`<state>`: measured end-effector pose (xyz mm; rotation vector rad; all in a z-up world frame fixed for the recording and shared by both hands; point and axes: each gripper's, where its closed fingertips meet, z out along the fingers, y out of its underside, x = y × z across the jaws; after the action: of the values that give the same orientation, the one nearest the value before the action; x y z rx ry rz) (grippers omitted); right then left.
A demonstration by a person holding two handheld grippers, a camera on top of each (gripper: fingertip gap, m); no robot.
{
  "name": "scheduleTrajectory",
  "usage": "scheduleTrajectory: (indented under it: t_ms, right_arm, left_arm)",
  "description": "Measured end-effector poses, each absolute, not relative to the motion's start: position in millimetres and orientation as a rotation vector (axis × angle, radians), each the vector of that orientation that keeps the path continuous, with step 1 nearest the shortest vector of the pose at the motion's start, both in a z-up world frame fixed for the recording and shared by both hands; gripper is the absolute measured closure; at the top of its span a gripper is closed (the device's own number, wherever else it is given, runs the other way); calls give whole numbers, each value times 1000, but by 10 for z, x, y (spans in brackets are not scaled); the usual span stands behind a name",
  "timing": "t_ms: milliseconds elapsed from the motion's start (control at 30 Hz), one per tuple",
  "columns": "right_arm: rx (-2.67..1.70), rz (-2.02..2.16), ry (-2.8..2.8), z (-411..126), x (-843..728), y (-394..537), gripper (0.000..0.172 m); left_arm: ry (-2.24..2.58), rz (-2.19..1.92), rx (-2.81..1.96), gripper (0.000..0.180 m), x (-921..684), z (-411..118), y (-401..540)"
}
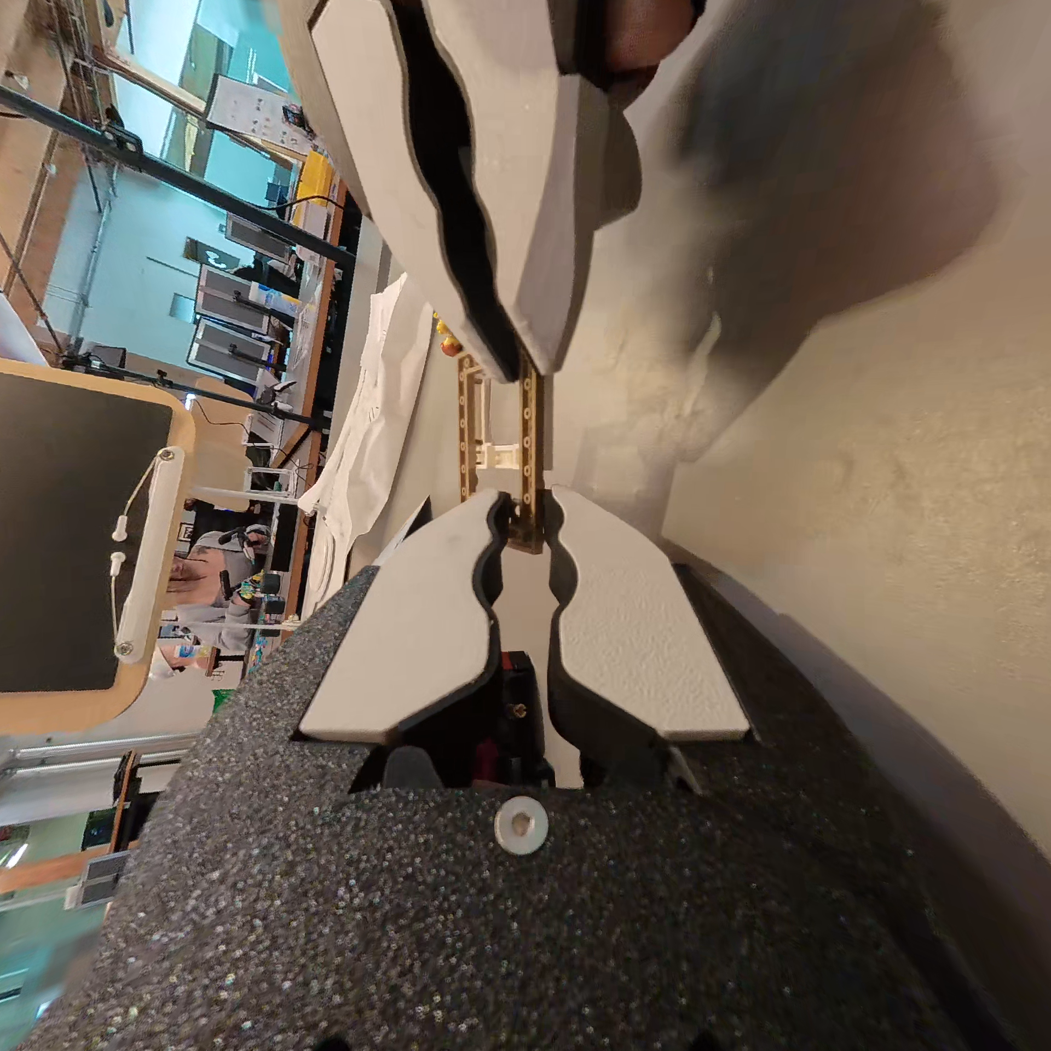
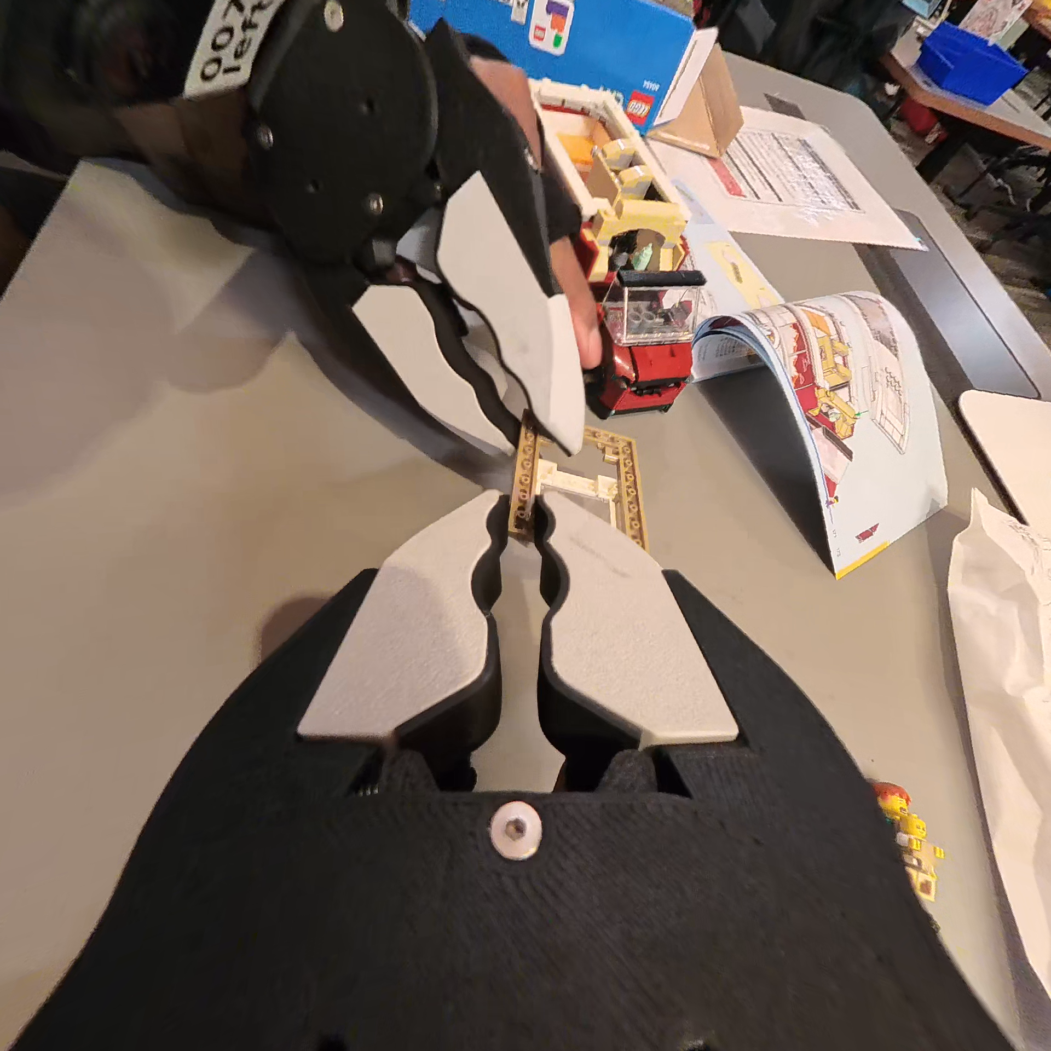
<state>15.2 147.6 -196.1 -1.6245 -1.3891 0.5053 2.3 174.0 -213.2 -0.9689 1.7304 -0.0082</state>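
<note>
- One tan rectangular frame of studded toy bricks [image 2: 526, 483], bridged by a white cross-piece, is seen just above the grey table [image 2: 227, 512], tilted on edge.
- Two grippers are counted. The right gripper [image 2: 522, 520] is clamped on the frame's near corner, both dark pads pressed against the tan rail. The left gripper [image 1: 526, 514] is closed on the same rail's other end.
- One red and cream toy-brick building [image 2: 637, 318], one open instruction booklet [image 2: 824, 409], one blue box [image 2: 580, 40] and one small yellow toy figure [image 2: 910, 841] lie around.
- The frame's far corner is hidden behind the left gripper's finger; the white paper bag [image 2: 1012, 654] is cut off.
- The grippers are pointed toward each other, the left one rolled sideways.
</note>
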Motion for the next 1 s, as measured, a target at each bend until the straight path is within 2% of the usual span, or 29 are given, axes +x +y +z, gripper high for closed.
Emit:
scheduleTrajectory:
  t_ms: [133, 300, 500, 800, 1000]
  right_arm:
    - [-1589, 503, -1364, -1886, 157, 1491, 170]
    - [-1470, 327, -1277, -1680, 234, 1653, 148]
    - [-1311, 83, -1112, -1401, 303, 1802, 148]
    - [-1336, -230, -1140, -1586, 233, 1901, 136]
    - [-1378, -279, -1125, -1612, 279, 1952, 134]
  left_arm:
    - [1706, -137, -1099, 171, 31, -2135, 1718]
    - [1516, -492, -1407, 176, 48, -2049, 1762]
    - [1137, -960, -1676, 176, 63, -1819, 1831]
    - [653, -1498, -1836, 176, 114, -1685, 1827]
    - [596, -1539, -1894, 176, 138, -1770, 1828]
